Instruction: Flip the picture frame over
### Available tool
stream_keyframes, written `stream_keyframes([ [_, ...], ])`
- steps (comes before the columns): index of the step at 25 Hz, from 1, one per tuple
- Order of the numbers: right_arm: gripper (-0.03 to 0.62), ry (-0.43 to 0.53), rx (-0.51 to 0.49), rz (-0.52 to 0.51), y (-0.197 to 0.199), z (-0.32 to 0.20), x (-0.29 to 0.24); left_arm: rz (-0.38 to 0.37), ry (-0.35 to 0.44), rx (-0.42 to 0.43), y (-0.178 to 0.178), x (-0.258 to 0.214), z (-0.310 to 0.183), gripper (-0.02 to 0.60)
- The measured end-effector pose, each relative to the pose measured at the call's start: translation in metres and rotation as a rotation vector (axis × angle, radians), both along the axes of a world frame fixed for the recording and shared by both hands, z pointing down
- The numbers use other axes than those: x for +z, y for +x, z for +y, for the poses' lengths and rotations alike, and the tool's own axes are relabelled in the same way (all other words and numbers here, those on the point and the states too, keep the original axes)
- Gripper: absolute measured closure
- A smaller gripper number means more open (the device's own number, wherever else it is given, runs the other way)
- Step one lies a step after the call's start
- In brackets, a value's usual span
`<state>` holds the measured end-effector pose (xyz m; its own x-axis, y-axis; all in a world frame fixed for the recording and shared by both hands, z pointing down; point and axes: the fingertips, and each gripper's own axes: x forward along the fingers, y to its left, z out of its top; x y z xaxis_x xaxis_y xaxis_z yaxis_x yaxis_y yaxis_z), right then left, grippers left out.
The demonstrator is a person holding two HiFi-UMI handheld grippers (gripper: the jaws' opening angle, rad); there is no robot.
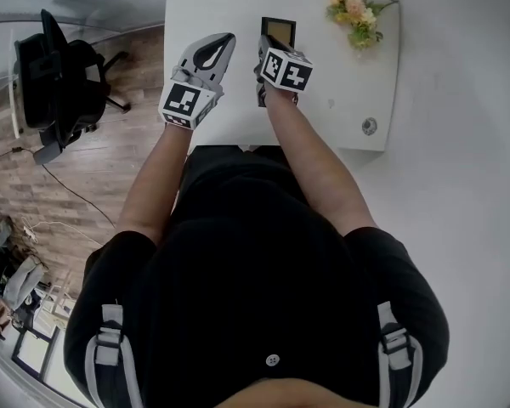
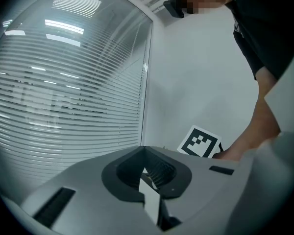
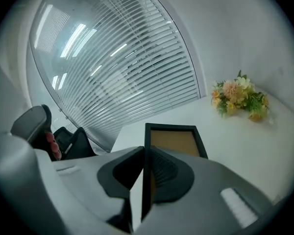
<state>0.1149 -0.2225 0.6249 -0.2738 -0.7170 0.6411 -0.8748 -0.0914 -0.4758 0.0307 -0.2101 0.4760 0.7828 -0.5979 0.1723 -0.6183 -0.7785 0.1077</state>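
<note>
The picture frame (image 1: 279,31) has a black border around a brown panel and sits at the far middle of the white table (image 1: 212,7). My right gripper (image 1: 268,59) covers its near part. In the right gripper view the frame (image 3: 174,141) runs with its left black edge in between the jaws, and the right gripper (image 3: 143,153) is shut on that edge. My left gripper (image 1: 225,42) hovers just left of the frame with its jaws together and nothing in them. In the left gripper view the left gripper (image 2: 146,171) faces window blinds and a wall.
A small bunch of flowers (image 1: 355,11) lies at the table's far right corner, also in the right gripper view as flowers (image 3: 240,99). A small round object (image 1: 369,126) sits near the right front edge. A black office chair (image 1: 59,75) stands on the wooden floor to the left.
</note>
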Motion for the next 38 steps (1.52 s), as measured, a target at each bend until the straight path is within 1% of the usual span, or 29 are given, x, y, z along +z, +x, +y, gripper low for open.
stream_keyframes([
  [10, 0.543, 0.015, -0.056, -0.231, -0.005, 0.02, -0.008, -0.004, 0.002, -0.016, 0.015, 0.003, 0.013, 0.577],
  [18, 0.543, 0.039, -0.067, -0.535, -0.014, 0.021, -0.016, -0.006, -0.015, -0.03, 0.016, 0.011, 0.011, 0.577],
  [25, 0.545, 0.05, 0.001, -0.778, -0.002, 0.021, -0.015, 0.001, -0.038, -0.033, 0.02, 0.019, 0.011, 0.577],
  [30, 0.545, 0.064, 0.043, -0.9, 0.009, 0.021, -0.009, -0.003, -0.041, -0.026, 0.027, 0.025, 0.011, 0.577],
  [34, 0.545, 0.083, 0.032, -0.954, 0.013, 0.021, -0.005, 0.003, -0.05, -0.025, 0.032, 0.03, 0.012, 0.577],
  [38, 0.545, 0.061, 0.019, -1.037, 0.011, 0.023, -0.002, 0.007, -0.059, -0.027, 0.035, 0.035, 0.012, 0.577],
])
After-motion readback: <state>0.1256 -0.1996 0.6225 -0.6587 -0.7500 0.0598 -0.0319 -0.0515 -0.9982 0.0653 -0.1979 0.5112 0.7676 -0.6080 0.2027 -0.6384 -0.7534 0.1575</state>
